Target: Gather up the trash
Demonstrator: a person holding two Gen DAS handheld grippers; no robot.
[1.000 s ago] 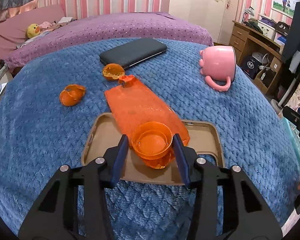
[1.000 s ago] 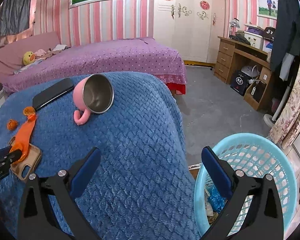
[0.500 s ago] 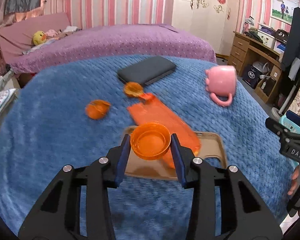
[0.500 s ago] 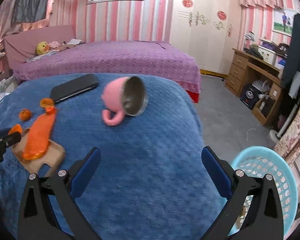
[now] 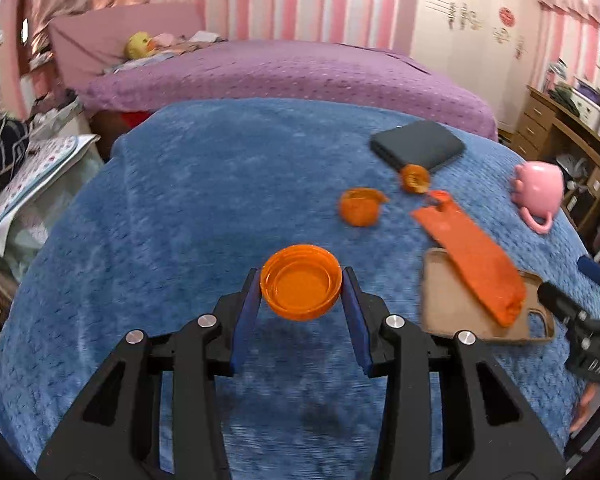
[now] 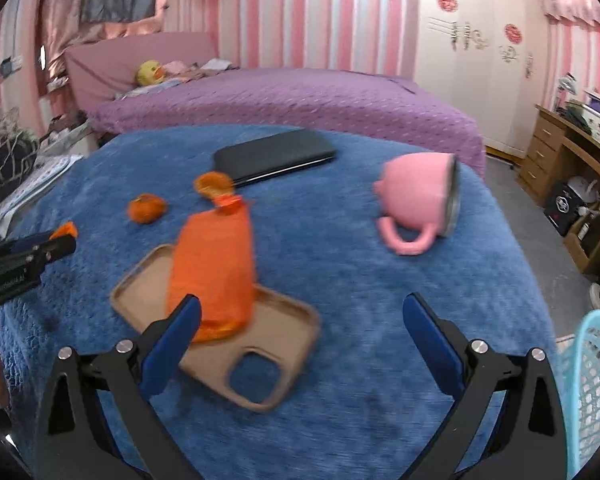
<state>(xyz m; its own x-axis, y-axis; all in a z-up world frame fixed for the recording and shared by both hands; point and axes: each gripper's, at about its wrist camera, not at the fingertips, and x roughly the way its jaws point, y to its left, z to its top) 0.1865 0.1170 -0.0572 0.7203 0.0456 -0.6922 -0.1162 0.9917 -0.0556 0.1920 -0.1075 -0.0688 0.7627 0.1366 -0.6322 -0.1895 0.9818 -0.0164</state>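
We are holding an orange plastic cap (image 5: 301,293), open side up, between the blue pads of our left gripper (image 5: 301,300), lifted clear above the blue quilted blanket (image 5: 188,208). The jaws have just been closing a little, and the pads are pressing on the cap's rim from both sides.

Our right gripper (image 6: 300,336) is hovering with its jaws spread wide and nothing between them, pointing down over the same blanket. Just ahead of its left finger, an orange plastic wrapper (image 6: 214,268) is lying partly across a tan phone case (image 6: 276,320), which is resting flat with its camera cutout toward us. Beyond the wrapper's far end we are seeing two pieces of orange peel (image 6: 147,209), one of them (image 6: 213,185) touching the edge of a dark flat case (image 6: 274,156).

To the right, well apart from the wrapper, a pink mug (image 6: 420,204) is lying on its side, its handle on the blanket and its metal-lined mouth facing right. A light blue plastic basket (image 6: 592,384) is standing off the blanket's right edge. Behind everything, a purple bedspread (image 6: 292,100) is covering a bed against the pink striped wall.
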